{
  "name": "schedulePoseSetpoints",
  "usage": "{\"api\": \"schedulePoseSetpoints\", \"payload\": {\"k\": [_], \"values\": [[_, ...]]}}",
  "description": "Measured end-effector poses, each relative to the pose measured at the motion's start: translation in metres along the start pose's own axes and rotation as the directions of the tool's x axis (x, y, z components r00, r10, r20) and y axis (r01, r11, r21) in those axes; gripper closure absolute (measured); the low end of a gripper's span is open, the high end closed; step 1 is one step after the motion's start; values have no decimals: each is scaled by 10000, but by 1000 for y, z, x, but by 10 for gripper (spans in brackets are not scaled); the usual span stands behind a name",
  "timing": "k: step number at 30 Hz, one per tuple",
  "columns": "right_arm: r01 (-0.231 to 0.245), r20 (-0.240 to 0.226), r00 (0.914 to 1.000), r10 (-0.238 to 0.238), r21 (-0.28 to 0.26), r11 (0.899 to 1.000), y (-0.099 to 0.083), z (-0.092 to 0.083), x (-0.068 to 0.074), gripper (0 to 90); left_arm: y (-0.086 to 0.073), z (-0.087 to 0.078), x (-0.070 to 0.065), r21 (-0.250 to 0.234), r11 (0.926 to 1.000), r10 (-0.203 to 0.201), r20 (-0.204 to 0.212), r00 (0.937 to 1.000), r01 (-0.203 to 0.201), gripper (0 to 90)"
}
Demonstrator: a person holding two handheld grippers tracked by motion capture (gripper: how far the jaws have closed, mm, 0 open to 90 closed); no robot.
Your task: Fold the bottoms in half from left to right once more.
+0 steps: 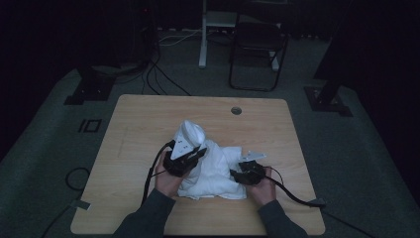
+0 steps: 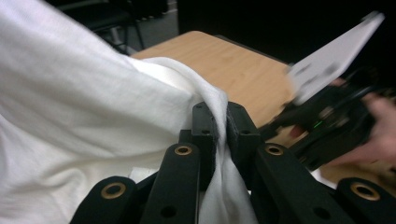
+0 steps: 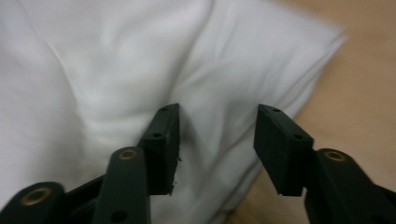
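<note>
Dim room, light wooden worktop [image 1: 148,124] with a round grommet hole [image 1: 236,110] near its far edge. A white cloth [image 1: 213,171] lies bunched at the middle of the worktop toward the person's side, one part of it pulled up into a peak on the left. Left tongs [image 1: 197,154], held in the left hand [image 1: 168,179], sit at the cloth's left side; in the left gripper view the left tongs [image 2: 221,126] are clenched on a fold of the white cloth [image 2: 84,116], the fabric pinched between the two black jaws and running down between them, with the rest draping away to the left of that view. The right tongs [image 2: 280,123] and the right hand [image 2: 378,135] show farther off in that view, blurred, with a grey plate [image 2: 331,56] on top. In the high view the right tongs [image 1: 236,174], in the right hand [image 1: 261,188], rest at the cloth's right edge. In the right gripper view the right tongs [image 3: 217,140] are released, jaws spread apart, nothing between them, poised over the white cloth [image 3: 116,70] near its layered edge, with bare worktop [image 3: 364,93] to the right. Cables [image 1: 297,197] trail from both tools across the worktop. A folding chair [image 1: 257,44] and a white stand [image 1: 203,34] sit on the floor beyond the worktop.
</note>
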State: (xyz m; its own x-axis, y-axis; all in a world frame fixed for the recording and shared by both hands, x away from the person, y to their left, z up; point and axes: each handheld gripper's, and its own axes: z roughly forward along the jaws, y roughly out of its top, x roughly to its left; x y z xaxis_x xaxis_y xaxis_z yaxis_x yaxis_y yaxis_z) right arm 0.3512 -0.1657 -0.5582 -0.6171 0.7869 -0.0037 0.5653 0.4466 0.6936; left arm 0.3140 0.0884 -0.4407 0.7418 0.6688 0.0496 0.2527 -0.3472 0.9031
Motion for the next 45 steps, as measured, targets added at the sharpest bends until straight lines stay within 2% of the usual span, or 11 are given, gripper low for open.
{"api": "schedulePoseSetpoints", "payload": {"k": [8,11,14,17,26,28,31,35,39,42,45], "values": [[99,-381,9992,-113,-371,9993,3,2,-1,503,-15,41,-32,657,9975,181,996,9949,-247,831],[-1409,-930,9876,1262,-1727,9749,-1,-23,-29,468,-39,68,-47,1427,9897,-72,1284,9917,-112,797],[-1674,-1213,9824,1423,-2308,9585,-1,-38,-39,442,-49,78,-55,1863,9816,159,1397,9901,-420,787],[-1563,-1905,9768,982,-3198,9345,3,-62,-42,413,-60,93,-62,2388,9696,199,1421,9897,-537,773],[-574,-2607,9644,-449,-3717,9266,14,-73,-23,405,-57,88,-55,2139,9768,-448,1626,9857,91,708],[-590,-1997,9798,-103,-3377,9394,23,-68,-20,661,-55,85,-57,2119,9773,-474,1805,9824,82,625],[-500,-1531,9882,28,-3056,9508,27,-60,-21,805,-42,68,-58,1876,9822,-243,1955,9804,-130,537],[-766,-1253,9912,423,-2841,9557,29,-50,-28,871,-20,30,-45,910,9958,-43,1626,9867,-107,462],[-751,-893,9946,529,-2680,9605,29,-45,-31,878,-10,-2,-13,66,9996,-260,152,9995,259,457],[-801,-928,9940,571,-2681,9600,30,-45,-33,877,-21,1,12,766,9932,-853,-310,9959,875,471],[-738,-816,9952,541,-2626,9621,32,-46,-35,869,-49,23,22,2092,9715,-1116,-96,9937,1112,469]]}}
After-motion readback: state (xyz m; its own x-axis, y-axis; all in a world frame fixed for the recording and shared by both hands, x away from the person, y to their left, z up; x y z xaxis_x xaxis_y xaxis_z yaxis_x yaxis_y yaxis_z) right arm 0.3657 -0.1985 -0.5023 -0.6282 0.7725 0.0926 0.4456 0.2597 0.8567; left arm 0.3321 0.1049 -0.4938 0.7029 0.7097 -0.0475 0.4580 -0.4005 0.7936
